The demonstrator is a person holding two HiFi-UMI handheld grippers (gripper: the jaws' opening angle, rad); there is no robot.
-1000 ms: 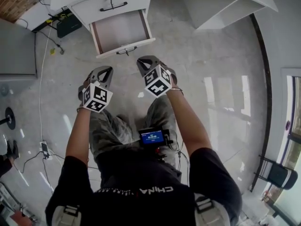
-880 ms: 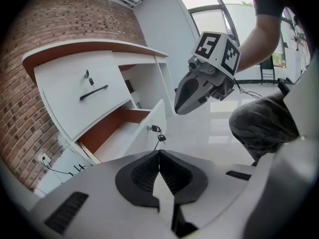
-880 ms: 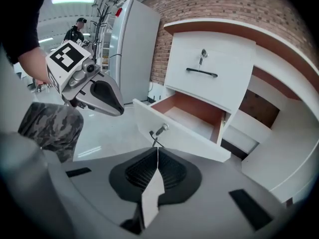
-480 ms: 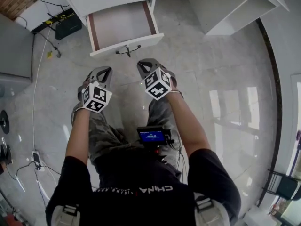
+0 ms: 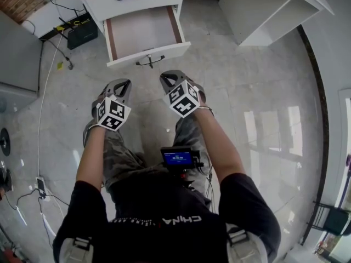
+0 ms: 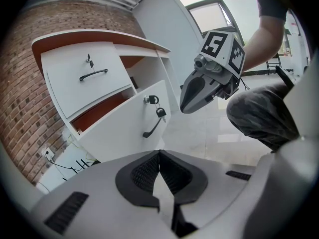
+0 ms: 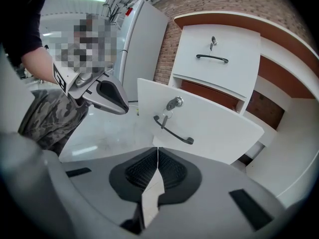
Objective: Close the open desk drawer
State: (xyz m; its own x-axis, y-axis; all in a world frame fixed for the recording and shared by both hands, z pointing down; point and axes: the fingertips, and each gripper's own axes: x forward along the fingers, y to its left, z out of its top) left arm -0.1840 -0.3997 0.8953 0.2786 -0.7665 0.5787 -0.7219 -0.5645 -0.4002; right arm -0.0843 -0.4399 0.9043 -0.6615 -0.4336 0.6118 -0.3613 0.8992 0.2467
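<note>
White drawer front (image 5: 147, 53) faces us straight ahead, nearer our right gripper (image 5: 170, 78) than our left gripper (image 5: 123, 84); both jaws pressed together, empty.

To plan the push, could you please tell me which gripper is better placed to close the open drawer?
Right, probably, by a little. The right gripper sits nearer the drawer front and its handle than the left gripper. Both are shut and empty.

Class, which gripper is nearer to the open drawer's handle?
Right. The right gripper sits just below-right of the handle; the left gripper is farther off, below-left. Neither touches it.
</note>
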